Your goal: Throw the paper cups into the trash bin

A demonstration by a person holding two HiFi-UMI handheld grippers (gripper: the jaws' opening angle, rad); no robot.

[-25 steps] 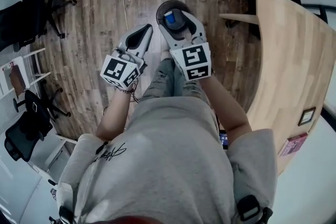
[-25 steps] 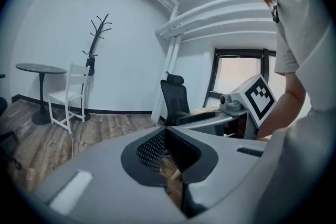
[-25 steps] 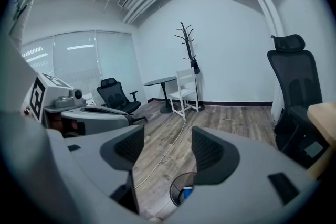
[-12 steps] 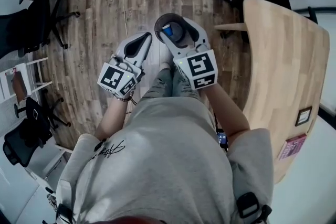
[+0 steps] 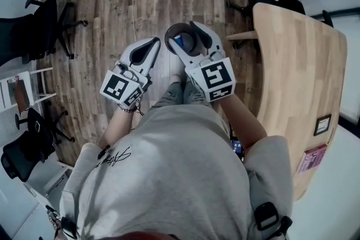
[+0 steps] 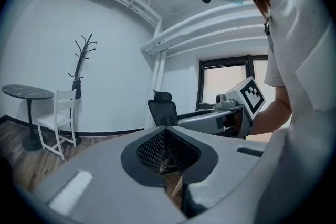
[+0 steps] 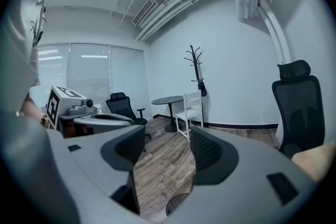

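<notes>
Right gripper released: jaws wide apart, nothing between them in its own view, only wood floor and a dark arc of rim low down. Left gripper clenched, jaws pressed together, no cup seen in it. Thin pale sliver in the gap is prob. floor behind, can't say for sure.

From head view, trash bin stands on the floor just ahead of the feet, w/ the open right jaws straddling it from above. Blue-and-white item lies inside the bin. Likely a paper cup, but too small to confirm. No other cup in view, incl. on the visible part of the table at right.

Judged step: the drop itself, at or just past release.

To do it well:
- Hold right jaws fully apart till clear of the rim.
- Lift straight up, no sideways sweep — a jaw clipping the rim could tip a light bin.
- Glance down before leaving and check the item sits below the rim, not perched on the edge.
- Keep left tool where it is, beside the bin and not over it, so nothing blocks the opening.
- Don't re-close right jaws over the bin; could snag the item back out.
</notes>
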